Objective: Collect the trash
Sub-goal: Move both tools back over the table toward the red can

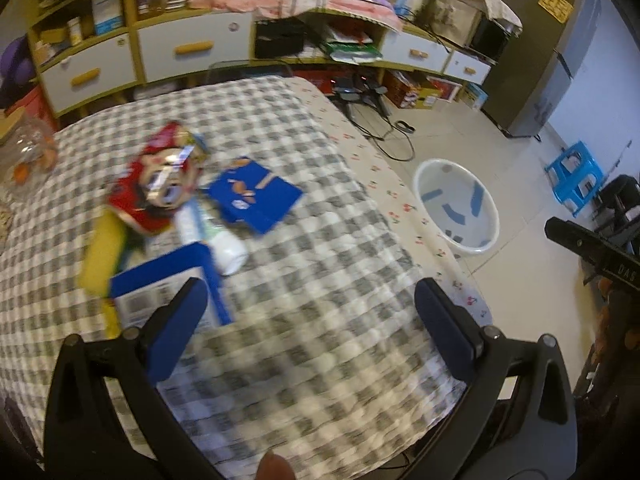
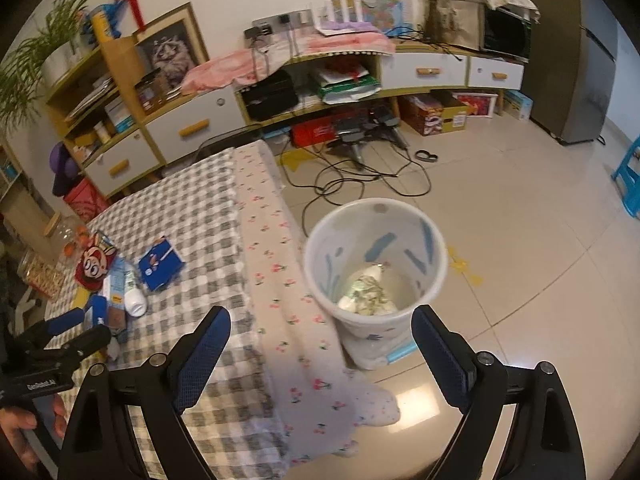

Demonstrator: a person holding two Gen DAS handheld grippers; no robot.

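Observation:
Trash lies in a pile on the checked tablecloth [image 1: 304,264]: a red snack bag [image 1: 158,184], a flat blue carton [image 1: 256,196], a white bottle [image 1: 222,246], a blue and white box [image 1: 168,292] and a yellow packet [image 1: 102,256]. My left gripper [image 1: 312,304] is open and empty, just right of the blue and white box. My right gripper [image 2: 320,344] is open and empty, above the table edge next to the white bin [image 2: 376,260] on the floor. The bin holds crumpled paper [image 2: 368,292]. The pile also shows in the right wrist view [image 2: 124,280].
A glass jar [image 1: 24,152] stands at the table's left edge. Cables [image 2: 360,176] lie on the tiled floor behind the bin. A blue stool [image 1: 576,176] stands to the right. Shelves with drawers [image 2: 192,128] line the back wall.

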